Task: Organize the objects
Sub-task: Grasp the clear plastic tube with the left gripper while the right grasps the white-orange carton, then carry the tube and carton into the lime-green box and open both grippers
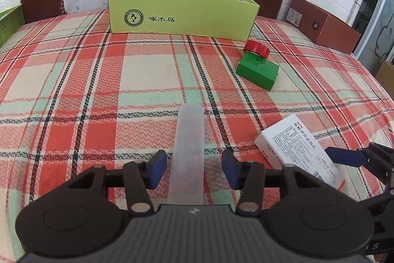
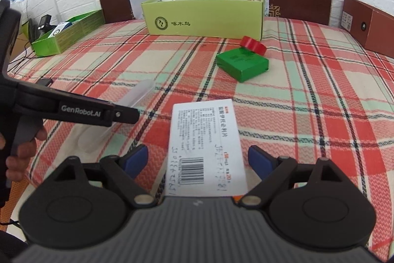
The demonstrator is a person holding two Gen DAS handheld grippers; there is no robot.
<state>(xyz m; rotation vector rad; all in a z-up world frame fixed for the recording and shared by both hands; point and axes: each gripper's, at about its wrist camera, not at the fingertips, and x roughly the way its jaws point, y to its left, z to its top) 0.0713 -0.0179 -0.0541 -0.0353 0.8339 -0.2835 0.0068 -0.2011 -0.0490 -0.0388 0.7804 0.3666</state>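
The task looks to be at an early or middle stage, because four loose things are not yet put away on the red, cream and green checked tablecloth (image 1: 73, 80). The left gripper (image 1: 192, 170) is wide open around a frosted translucent plastic tube (image 1: 190, 154) that lies flat on the cloth; its blue pads (image 1: 157, 170) stand on both sides of the tube with a clear gap, so nothing is gripped yet. The right gripper (image 2: 198, 160) is also wide open, with a white cardboard medicine box with black print and a barcode (image 2: 206, 147) lying flat between its blue pads (image 2: 136, 159), not touched as far as I can tell. Farther away, a small dark green cardboard box (image 2: 242, 64) lies on the cloth and a red roll of tape (image 2: 253, 45) leans on its far edge, both near the right front corner of the large open yellow-green cardboard box (image 2: 204, 21) at the far side of the table. This box already holds some items, but they are too hidden to name, so I judge that part of the sorting is done. A second, lower green tray-like box (image 2: 66, 35) stands at the far left and has a small white and blue package inside. What is left, in my judgement, is to close on the tube and the medicine box, carry them to a box, and then do the same for the green box and the tape.
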